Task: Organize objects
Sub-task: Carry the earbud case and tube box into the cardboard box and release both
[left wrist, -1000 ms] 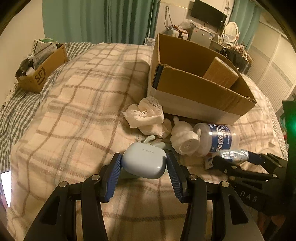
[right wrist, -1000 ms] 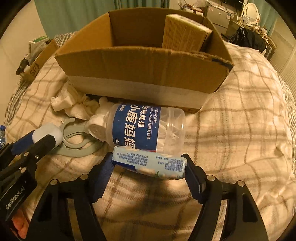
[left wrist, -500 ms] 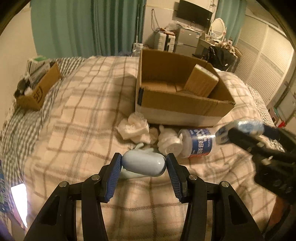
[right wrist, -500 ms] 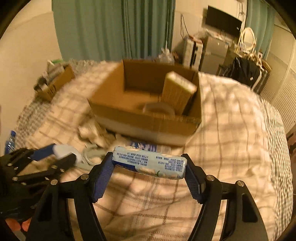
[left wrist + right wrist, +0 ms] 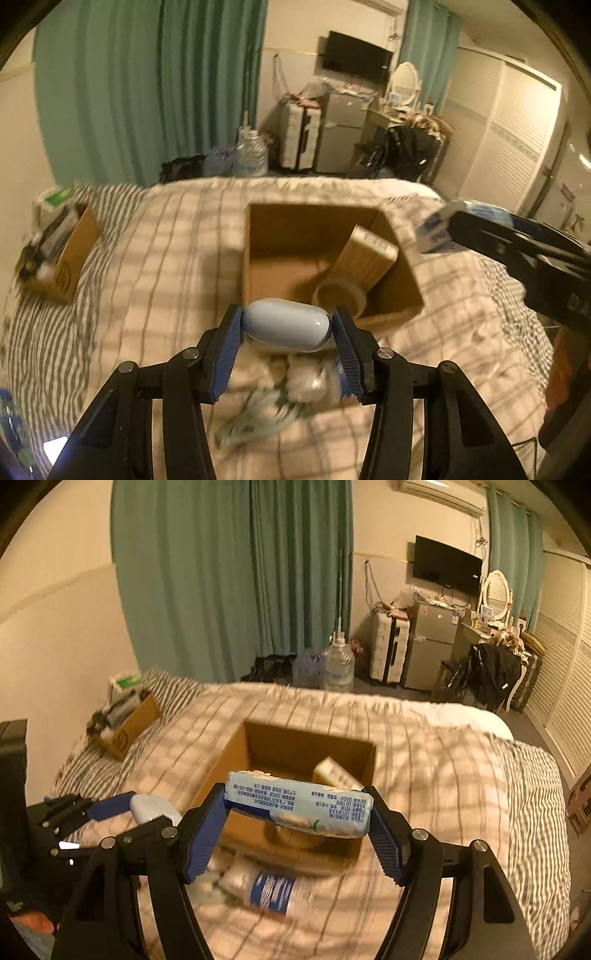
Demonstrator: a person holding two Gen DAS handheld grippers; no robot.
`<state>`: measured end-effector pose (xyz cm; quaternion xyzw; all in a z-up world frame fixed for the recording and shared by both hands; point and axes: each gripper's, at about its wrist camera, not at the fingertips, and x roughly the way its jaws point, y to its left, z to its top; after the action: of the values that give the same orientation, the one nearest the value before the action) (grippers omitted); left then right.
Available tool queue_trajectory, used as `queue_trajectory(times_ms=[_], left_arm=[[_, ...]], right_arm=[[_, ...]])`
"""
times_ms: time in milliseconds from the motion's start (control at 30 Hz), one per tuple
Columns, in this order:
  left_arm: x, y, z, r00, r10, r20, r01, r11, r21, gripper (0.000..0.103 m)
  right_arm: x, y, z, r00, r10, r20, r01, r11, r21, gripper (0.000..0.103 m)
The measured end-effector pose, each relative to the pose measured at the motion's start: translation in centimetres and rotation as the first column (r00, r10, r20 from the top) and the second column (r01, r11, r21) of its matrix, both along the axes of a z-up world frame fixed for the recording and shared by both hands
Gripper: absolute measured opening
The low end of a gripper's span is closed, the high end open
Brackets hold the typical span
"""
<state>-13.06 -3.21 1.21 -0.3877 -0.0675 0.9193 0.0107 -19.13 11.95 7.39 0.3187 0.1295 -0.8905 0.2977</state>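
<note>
Held, left: my left claw (image 5: 287, 330) is clamped on a pale blue rounded case (image 5: 287, 325), pads pressing both its ends, carried in the air in front of the near wall of the open cardboard box (image 5: 258, 254). Held, right: my right claw (image 5: 297, 814) grips a blue-and-white wrapped packet (image 5: 299, 803) lengthwise, printed text upside down, raised over the near edge of the same box. Below, on the plaid blanket (image 5: 155, 266): at 6 o'clock of the left view, a blurred grey-green ring item (image 5: 258, 415) and white crumpled pieces (image 5: 301, 376) lying close together; at 6 o'clock of the right view, a clear bottle with a blue label (image 5: 273, 888) on its side, just beside the box front. Box contents: a tan carton (image 5: 365, 258) leaning on the right wall, a roll of tape (image 5: 340, 295) at its foot. At 9 o'clock, well apart near the wall: a smaller brown box (image 5: 70, 262) filled with assorted items. At 12 o'clock, beyond the bed: water jugs (image 5: 338, 666), a white suitcase (image 5: 389, 651), a small fridge (image 5: 430, 646), green curtains (image 5: 236, 572) and a wall television (image 5: 447, 565)
</note>
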Motion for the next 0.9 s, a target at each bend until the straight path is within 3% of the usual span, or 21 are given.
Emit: queue_trajectory(times_ms=[300,567,767,800,833,900], left_arm=[[-6.9,0.9,-0.2,0.999,-0.033,-0.017,0.033,0.999,0.006,0.051],[-12.0,2.0,-3.8,0.998,-0.062,-0.003,0.062,0.997,-0.044,0.051],[-13.0,2.0,-6.0,0.997,-0.073,-0.003,0.073,0.997,-0.033,0.054],[-13.0,1.9,-6.1,0.997,-0.072,-0.006,0.072,0.997,-0.035,0.062],[-12.9,1.8,-6.1,0.998,-0.063,-0.012,0.063,0.997,-0.042,0.078],[-12.6,1.6,-5.7,0.998,-0.043,-0.037,0.041,0.998,-0.054,0.095]], right_arm=[[-7.5,-1.5,-0.9,0.998,-0.04,0.048,0.041,0.999,-0.034,0.071],[-13.2,-3.3,-5.0,0.991,-0.068,0.117,0.071,0.997,-0.025,0.071],[-15.3,-3.6,-7.1,0.983,-0.076,0.164,0.088,0.994,-0.065,0.073],[-15.5,-3.5,-7.2,0.984,-0.073,0.165,0.087,0.993,-0.077,0.076],[-15.5,-3.4,-7.2,0.983,-0.071,0.166,0.087,0.992,-0.088,0.083],[-15.3,-2.7,-6.8,0.984,-0.076,0.161,0.097,0.988,-0.123,0.092]])
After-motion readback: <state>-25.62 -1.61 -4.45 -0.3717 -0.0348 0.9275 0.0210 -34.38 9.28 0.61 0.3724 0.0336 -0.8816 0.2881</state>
